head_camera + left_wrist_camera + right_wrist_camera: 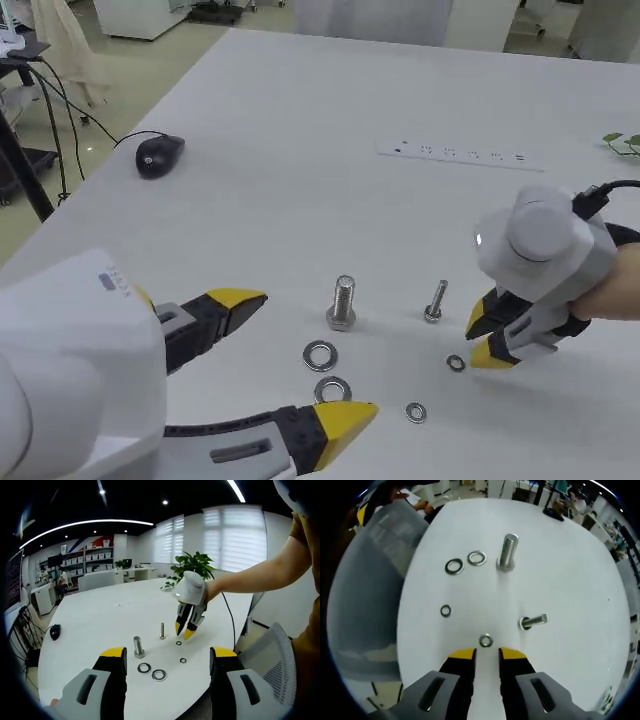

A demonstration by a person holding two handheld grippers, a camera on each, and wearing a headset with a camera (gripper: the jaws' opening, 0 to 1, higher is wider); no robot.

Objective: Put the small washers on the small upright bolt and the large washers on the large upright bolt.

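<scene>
Hovering over the table (300,150), the right gripper (483,338) has its jaws narrowly parted and empty. One small washer (456,363) lies just off its tips, at five o'clock from the small bolt (435,300). The left gripper (305,357) is spread wide, with two large washers (332,388) at six o'clock from the large bolt (342,303).

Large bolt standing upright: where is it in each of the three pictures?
Head view: large bolt, just below centre.
Left gripper view: left of centre, in the lower half.
Right gripper view: upper centre.
Shared landmark: the small bolt beside it.
</scene>
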